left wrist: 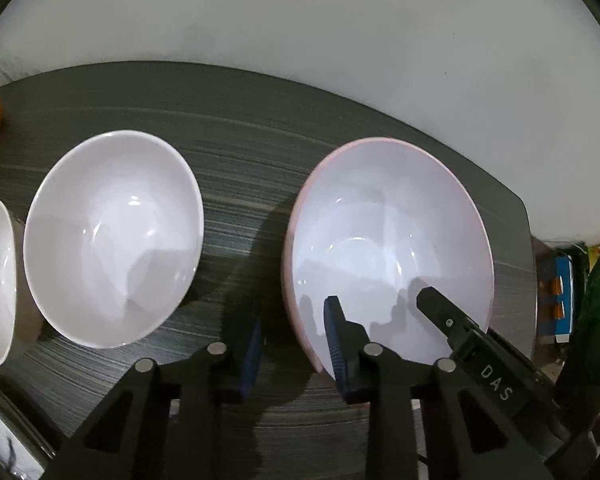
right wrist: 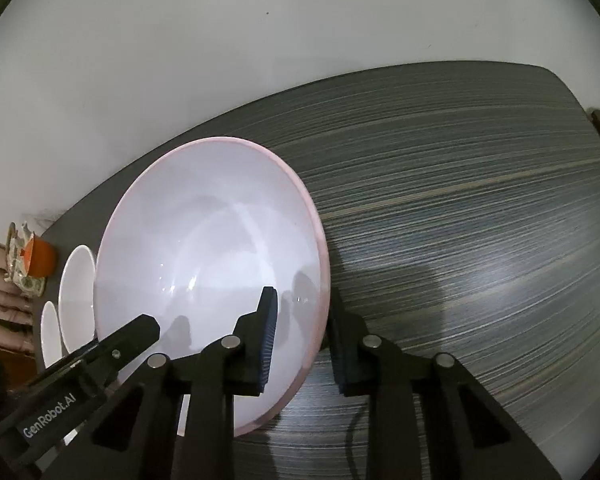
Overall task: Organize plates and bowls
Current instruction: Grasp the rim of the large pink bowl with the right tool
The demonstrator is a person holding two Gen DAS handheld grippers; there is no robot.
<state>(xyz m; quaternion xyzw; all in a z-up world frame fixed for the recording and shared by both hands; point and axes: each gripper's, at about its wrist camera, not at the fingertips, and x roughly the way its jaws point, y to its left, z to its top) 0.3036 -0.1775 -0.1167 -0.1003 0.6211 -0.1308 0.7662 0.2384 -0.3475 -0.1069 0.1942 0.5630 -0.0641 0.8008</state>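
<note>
both grippers straddling pink bowl [left wrist: 388, 248] rim, left gripper [left wrist: 296, 336], right gripper [right wrist: 300, 340]

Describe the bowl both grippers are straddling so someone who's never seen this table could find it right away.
On the dark striped table against the white wall, a row of pale bowls runs toward an orange cup. The pink-rimmed bowl sits at the end farthest from that cup, with the left gripper and right gripper each straddling its near rim. It is the widest, and only it has a pink edge; the neighbouring white bowl is plain.
</note>
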